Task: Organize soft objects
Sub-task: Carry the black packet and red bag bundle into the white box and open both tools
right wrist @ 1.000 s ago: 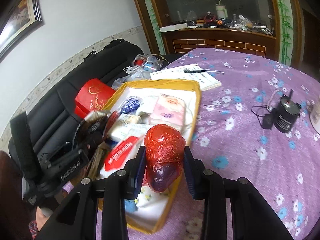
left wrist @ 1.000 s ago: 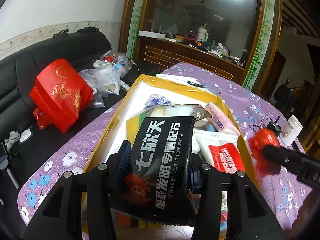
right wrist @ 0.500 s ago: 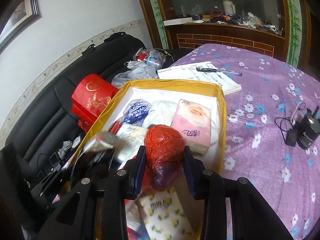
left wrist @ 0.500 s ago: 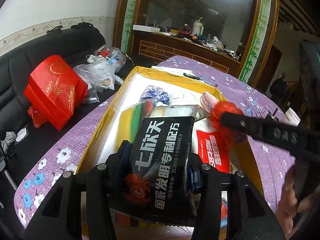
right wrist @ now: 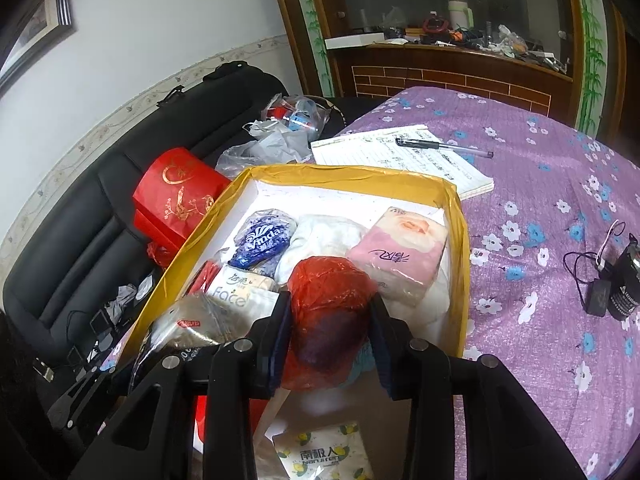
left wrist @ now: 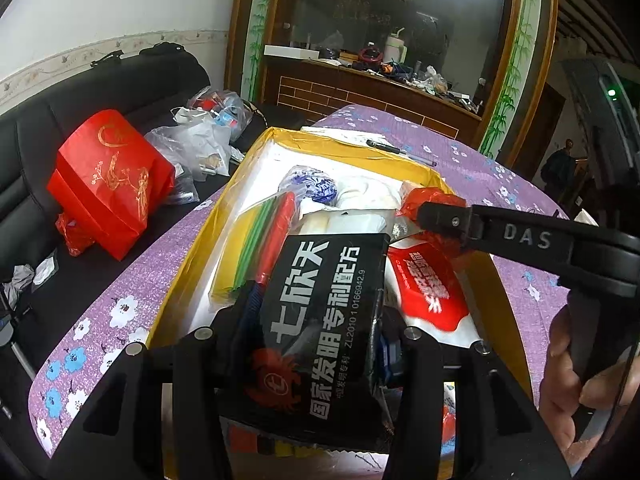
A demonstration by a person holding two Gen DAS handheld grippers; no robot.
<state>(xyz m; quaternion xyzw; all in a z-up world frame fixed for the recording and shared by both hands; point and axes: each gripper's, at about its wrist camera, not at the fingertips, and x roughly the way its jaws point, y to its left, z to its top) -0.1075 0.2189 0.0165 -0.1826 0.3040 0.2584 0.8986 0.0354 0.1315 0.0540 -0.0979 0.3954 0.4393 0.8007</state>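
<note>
My left gripper [left wrist: 316,312] is shut on a black packet with white Chinese print [left wrist: 320,320], held over the near end of a yellow-rimmed box [left wrist: 344,146]. My right gripper [right wrist: 330,320] is shut on a red plastic-wrapped bundle [right wrist: 328,312] and holds it above the box [right wrist: 460,216]; the bundle also shows in the left wrist view [left wrist: 428,200]. In the box lie a pink tissue pack [right wrist: 400,256], a blue Vinda pack [right wrist: 262,240], a white cloth [right wrist: 328,236], a red-and-white pack [left wrist: 428,284] and a lemon-print pack [right wrist: 324,456].
The box sits on a purple flowered tablecloth [right wrist: 540,200]. A notepad with a pen [right wrist: 432,152] lies behind it; a black device with cable [right wrist: 616,288] lies to the right. A black sofa on the left holds a red gift bag [right wrist: 176,196] and plastic bags [right wrist: 280,132].
My right gripper has carried the red bundle leftward and forward, from beside the box to over its middle. My left gripper still holds the black packet, shifted slightly forward.
</note>
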